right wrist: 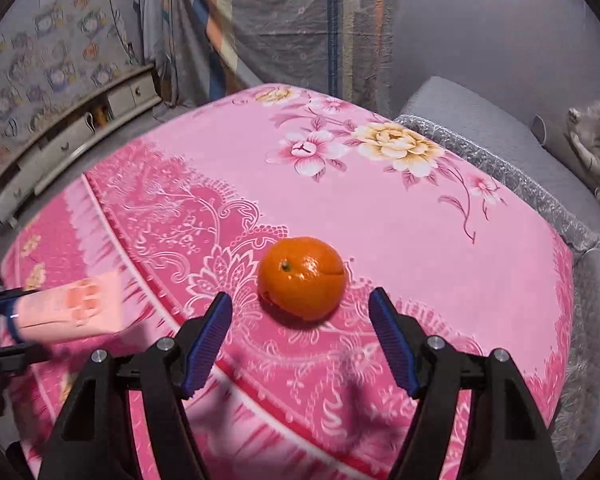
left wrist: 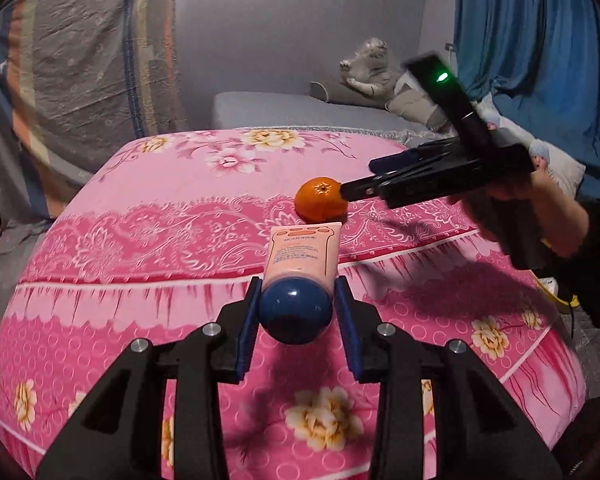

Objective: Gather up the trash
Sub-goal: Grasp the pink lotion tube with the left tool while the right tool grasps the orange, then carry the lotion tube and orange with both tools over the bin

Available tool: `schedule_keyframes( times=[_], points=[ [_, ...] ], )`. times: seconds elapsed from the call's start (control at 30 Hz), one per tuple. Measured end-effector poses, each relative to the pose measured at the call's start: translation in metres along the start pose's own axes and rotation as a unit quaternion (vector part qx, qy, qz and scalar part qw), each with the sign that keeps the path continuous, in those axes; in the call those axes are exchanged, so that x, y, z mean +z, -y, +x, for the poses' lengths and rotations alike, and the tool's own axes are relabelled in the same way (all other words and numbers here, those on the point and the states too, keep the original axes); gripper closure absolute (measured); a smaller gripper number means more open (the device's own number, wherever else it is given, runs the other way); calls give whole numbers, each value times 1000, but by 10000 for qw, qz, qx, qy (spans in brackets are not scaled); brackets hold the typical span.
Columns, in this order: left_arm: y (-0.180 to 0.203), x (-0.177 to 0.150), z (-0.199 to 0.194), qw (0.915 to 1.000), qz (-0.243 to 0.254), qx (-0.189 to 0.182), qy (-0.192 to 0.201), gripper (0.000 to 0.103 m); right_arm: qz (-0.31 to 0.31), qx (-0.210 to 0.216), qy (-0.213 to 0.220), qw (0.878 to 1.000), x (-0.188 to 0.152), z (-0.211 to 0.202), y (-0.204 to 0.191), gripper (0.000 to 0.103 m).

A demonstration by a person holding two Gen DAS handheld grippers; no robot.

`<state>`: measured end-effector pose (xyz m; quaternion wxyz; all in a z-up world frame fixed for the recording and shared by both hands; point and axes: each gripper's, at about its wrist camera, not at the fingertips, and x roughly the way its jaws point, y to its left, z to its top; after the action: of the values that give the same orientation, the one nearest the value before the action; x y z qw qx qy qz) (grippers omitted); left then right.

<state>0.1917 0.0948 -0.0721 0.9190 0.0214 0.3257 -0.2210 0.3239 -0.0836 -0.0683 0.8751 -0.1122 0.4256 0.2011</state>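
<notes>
The left gripper (left wrist: 296,312) is clamped on a pale pink squeeze tube with a round dark blue cap (left wrist: 302,256), its blue ribbed pads pressing the cap end from both sides; the tube is lifted clear of the pink flowered bedspread (left wrist: 140,240) and points away from the camera, its flat crimped end toward a round orange tangerine (left wrist: 321,199). That fruit sits on the bedspread's darker ornamental band, roughly in the middle of the surface, with bare cloth all around it and the near, left and far edges well apart from it. The right gripper (right wrist: 300,340) hangs over the cloth with its jaws spread wide and nothing between them; the tangerine (right wrist: 302,278) lies just beyond its fingertips, centred on the gap. In the right wrist view the held tube (right wrist: 72,306) shows at the left edge, well apart from the fruit. A grey sofa cushion (right wrist: 460,120) borders the far right side of the bedspread.
</notes>
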Motion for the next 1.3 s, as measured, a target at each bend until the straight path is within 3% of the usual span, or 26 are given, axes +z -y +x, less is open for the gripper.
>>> schedule_keyframes(
  times=[0.1, 0.4, 0.47, 0.6, 0.77, 0.93, 1.3],
  points=[
    [-5, -5, -9, 9999, -82, 89, 72, 69, -216, -302, -89, 9993, 10, 23, -7, 36],
    [-12, -9, -22, 9994, -242, 68, 246, 69, 47, -284, -523, 9982, 20, 64, -7, 36],
    [-12, -9, -22, 9992, -272, 92, 261, 69, 214, -216, -496, 9983, 20, 62, -3, 48],
    [-11, -10, -26, 9987, -333, 233, 296, 69, 405, -100, -552, 9976, 15, 55, 1, 58],
    [-6, -7, -36, 9968, -406, 536, 424, 69, 946, 600, -457, 9927, 3, 20, 13, 61],
    [7, -4, -47, 9942, -467, 823, 510, 69, 1196, 1024, -263, 9872, -17, -32, 18, 61],
    [66, 15, -71, 9939, -238, 656, 853, 69, 1812, 1550, 146, 9710, -94, -136, 39, 61]
  ],
)
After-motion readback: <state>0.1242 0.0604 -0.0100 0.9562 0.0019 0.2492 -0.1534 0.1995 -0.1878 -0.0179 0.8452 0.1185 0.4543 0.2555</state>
